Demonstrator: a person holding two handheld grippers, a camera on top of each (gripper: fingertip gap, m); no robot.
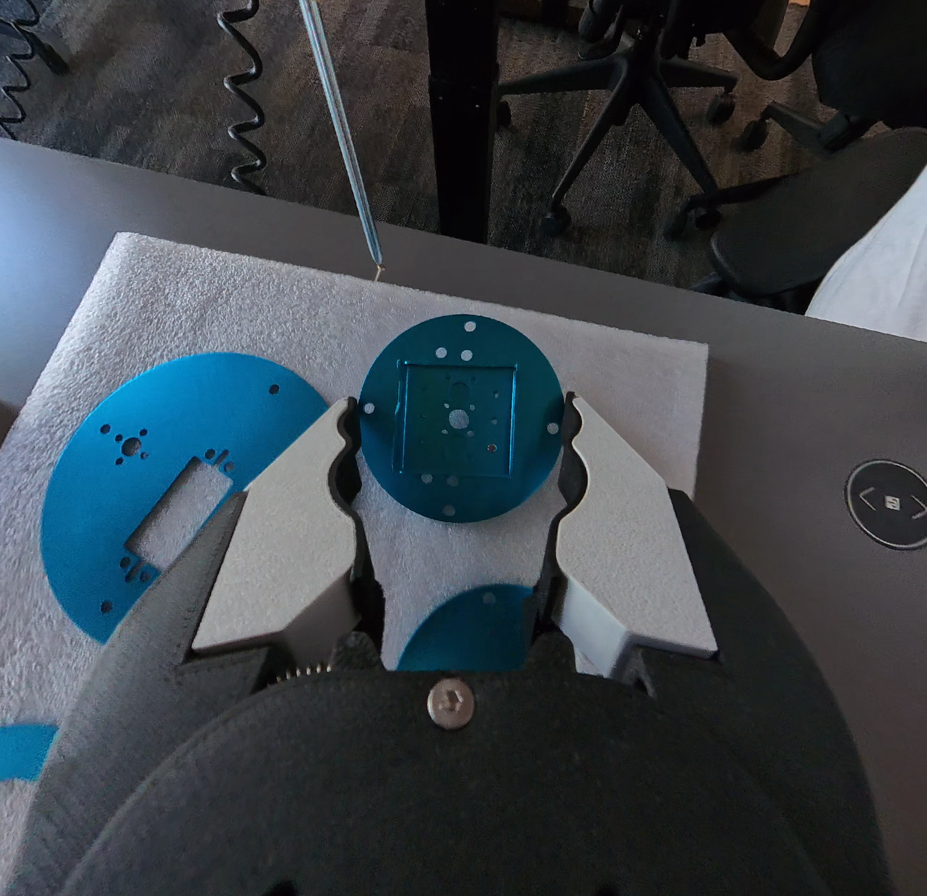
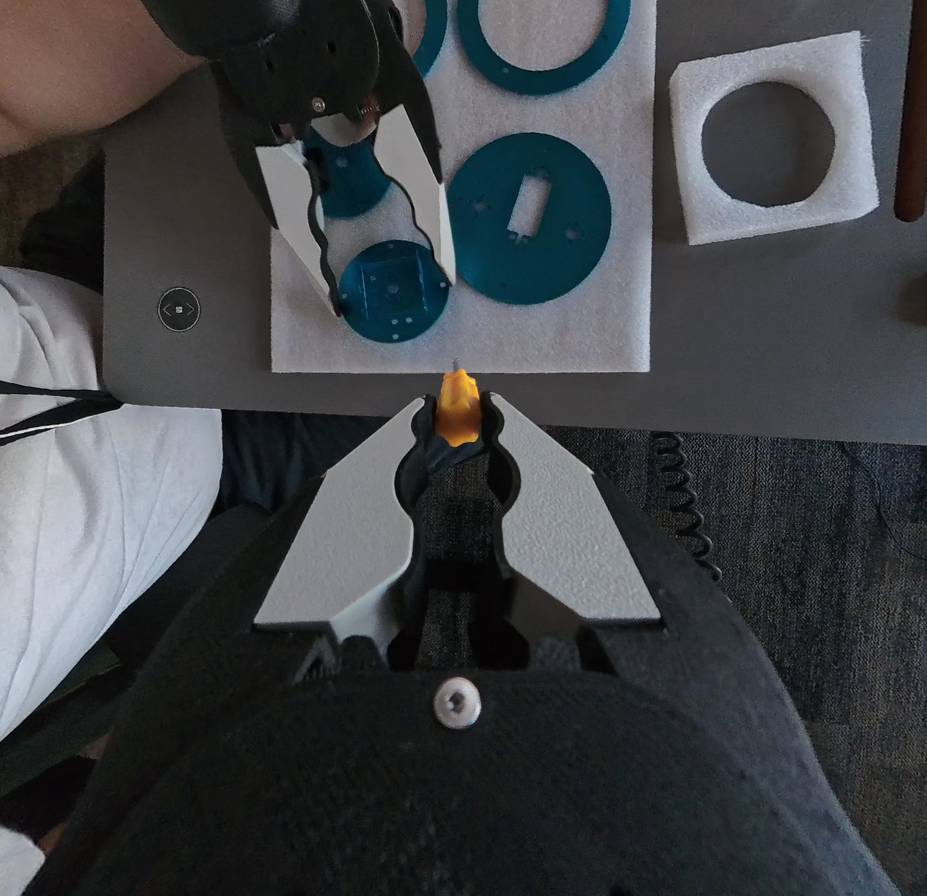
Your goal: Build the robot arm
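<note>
My left hand-held gripper [image 1: 461, 415] is straddling the small blue disc [image 1: 459, 417] on the white foam sheet [image 1: 200, 310], fingers spread; my right hand-held gripper [image 2: 457, 404] is clenching the orange-handled screwdriver [image 2: 455, 407], tip touching the sheet's edge

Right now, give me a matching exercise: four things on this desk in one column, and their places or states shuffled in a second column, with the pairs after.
Things:
1. screwdriver
2. small blue disc
3. large blue disc
4. foam square

Places or states:
A. off the foam sheet, round hole cut out
B. clamped in the right claw
C. between the left claw's open fingers
D. rectangular slot in its middle

Pairs: 1-B, 2-C, 3-D, 4-A
</note>
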